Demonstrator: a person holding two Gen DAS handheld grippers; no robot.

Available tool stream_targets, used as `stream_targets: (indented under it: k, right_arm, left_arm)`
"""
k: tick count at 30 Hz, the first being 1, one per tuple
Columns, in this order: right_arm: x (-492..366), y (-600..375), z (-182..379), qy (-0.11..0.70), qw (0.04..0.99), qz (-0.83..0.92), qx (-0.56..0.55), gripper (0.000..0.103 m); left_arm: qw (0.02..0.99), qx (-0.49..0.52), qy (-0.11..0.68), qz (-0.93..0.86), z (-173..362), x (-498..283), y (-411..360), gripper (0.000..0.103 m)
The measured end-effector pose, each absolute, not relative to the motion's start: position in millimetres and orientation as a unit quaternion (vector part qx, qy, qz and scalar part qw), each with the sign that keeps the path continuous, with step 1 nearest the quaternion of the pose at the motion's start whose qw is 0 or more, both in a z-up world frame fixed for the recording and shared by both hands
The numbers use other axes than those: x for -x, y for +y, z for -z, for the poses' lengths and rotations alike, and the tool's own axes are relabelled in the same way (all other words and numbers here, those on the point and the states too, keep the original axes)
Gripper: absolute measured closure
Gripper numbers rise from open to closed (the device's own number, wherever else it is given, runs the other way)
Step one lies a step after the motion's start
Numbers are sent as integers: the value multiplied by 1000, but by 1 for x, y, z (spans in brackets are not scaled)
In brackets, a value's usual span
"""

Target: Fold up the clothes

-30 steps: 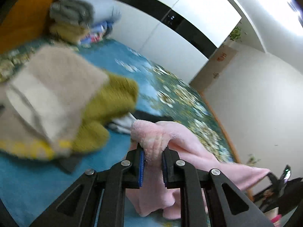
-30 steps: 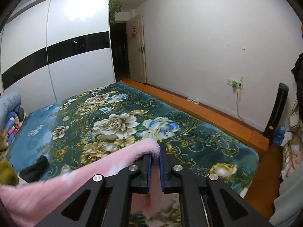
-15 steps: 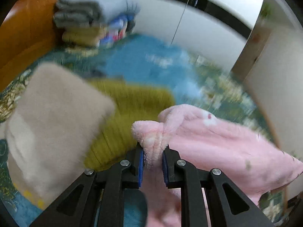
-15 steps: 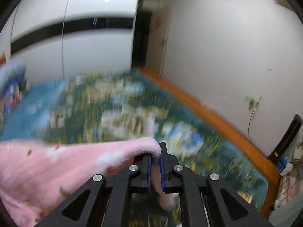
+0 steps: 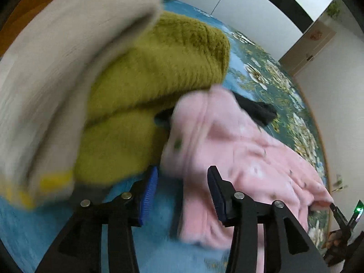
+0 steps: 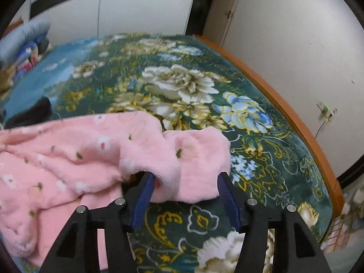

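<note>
Right wrist: floral blanket [image 6: 182, 86], white wall [image 6: 295, 34].

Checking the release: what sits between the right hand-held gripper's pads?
In the right wrist view, the pink garment's corner lies loose inside the open right hand-held gripper.

A pink fleece garment [image 6: 75, 159] with small white flowers and green specks lies crumpled on the floral bed cover, one corner bunched at the near right. Left of it sit a folded olive-green knit [image 5: 159, 72] and a beige garment [image 5: 56, 68], blurred.
</note>
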State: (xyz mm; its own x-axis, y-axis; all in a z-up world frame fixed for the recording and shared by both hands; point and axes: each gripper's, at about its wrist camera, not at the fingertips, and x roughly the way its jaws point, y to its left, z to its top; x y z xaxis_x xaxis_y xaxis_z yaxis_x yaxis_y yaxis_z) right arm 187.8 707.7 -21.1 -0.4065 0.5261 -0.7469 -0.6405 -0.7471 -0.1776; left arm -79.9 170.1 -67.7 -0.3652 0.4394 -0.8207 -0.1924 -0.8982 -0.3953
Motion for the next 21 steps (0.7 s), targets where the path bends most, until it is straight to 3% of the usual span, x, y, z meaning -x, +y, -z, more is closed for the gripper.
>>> stream_targets:
  k: [3,7,15,17,19,21]
  right_arm:
    - [-223,694,18,156,321,-854,378,41]
    - [-245,684,57,281,262,-842,380,41]
    - [-257,673,116,417,215,-802,370,43]
    - [-257,673,125,439,211,-794,364,49]
    - [-255,674,133,462,204,-786,356,63]
    - [-249,674,142,481,202,-777,352,71]
  left_arm:
    - [217,548,-136,-796,84,52,158,56]
    - [235,593,-182,-748,116,39,157,56]
    - [239,635,-248,-692,148,41,184,56]
    - [232,637,-275,-681,158,44,189,58]
    - [223,631,-299,-680,160,48,188,60]
    - [209,633,-318,-674,165,52,187,71]
